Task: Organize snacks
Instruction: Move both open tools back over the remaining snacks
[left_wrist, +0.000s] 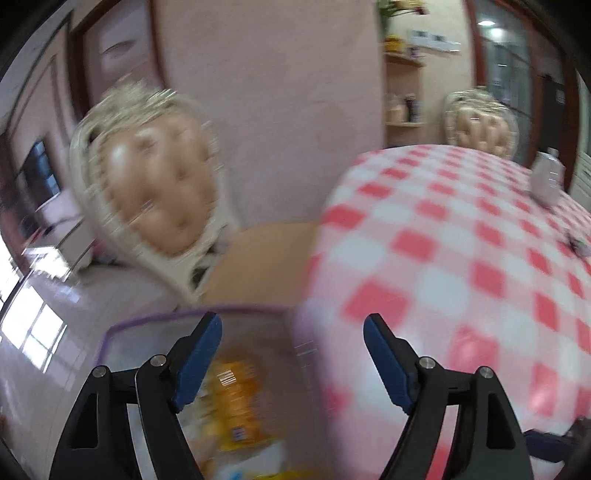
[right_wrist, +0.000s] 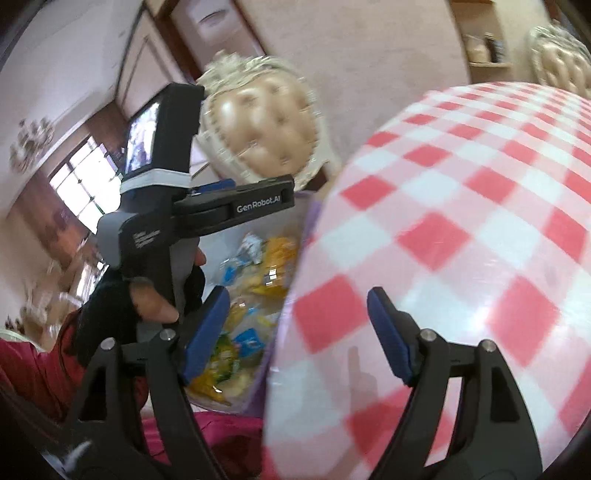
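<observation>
A clear storage box with a purple rim (left_wrist: 155, 317) stands beside the table and holds several snack packets, among them an orange one (left_wrist: 236, 398). My left gripper (left_wrist: 291, 354) is open and empty, above the box's right side. In the right wrist view the box (right_wrist: 308, 218) shows yellow, blue and green packets (right_wrist: 255, 273). My right gripper (right_wrist: 295, 328) is open and empty, over the table's left edge next to the box. The left gripper's body (right_wrist: 236, 206) hangs over the box there.
A round table with a red and white checked cloth (left_wrist: 461, 266) fills the right. A clear bottle (left_wrist: 546, 177) stands at its far edge. A padded cream chair (left_wrist: 155, 184) stands behind the box; a second chair (left_wrist: 480, 122) is at the table's far side.
</observation>
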